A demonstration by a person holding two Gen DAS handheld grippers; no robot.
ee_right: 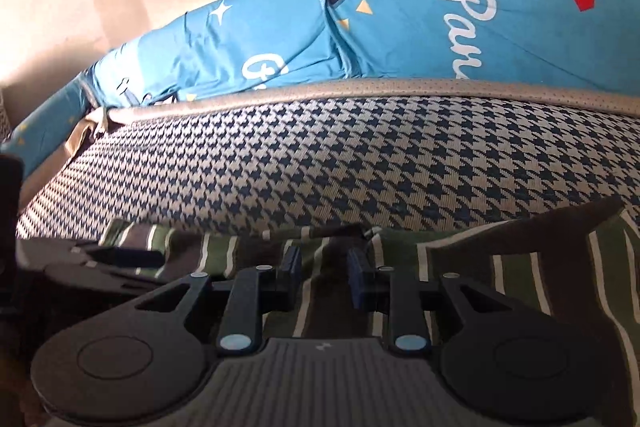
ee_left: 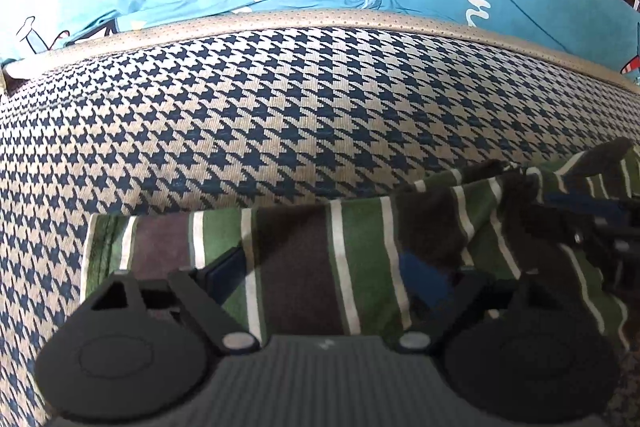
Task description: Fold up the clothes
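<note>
Left view: my left gripper (ee_left: pixel 320 275) stands wide, holding nothing, over the striped shirt (ee_left: pixel 296 267) on the checked mattress (ee_left: pixel 280 115). Loose cloth could slump.

Right view: my right gripper (ee_right: pixel 325 273) pinches a shirt ridge; a tug might slip it. The blue bedding (ee_right: pixel 400 35) lies beyond, well apart.

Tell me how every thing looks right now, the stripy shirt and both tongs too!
Striped shirt: lying on the mat, rumpled, not yet neatly folded.
Left tongs: open wide over the shirt, not pinching.
Right tongs: closed on a raised fold of the shirt.
Houndstooth mat: spread flat.
Blue bedding: bunched behind the mat.
</note>
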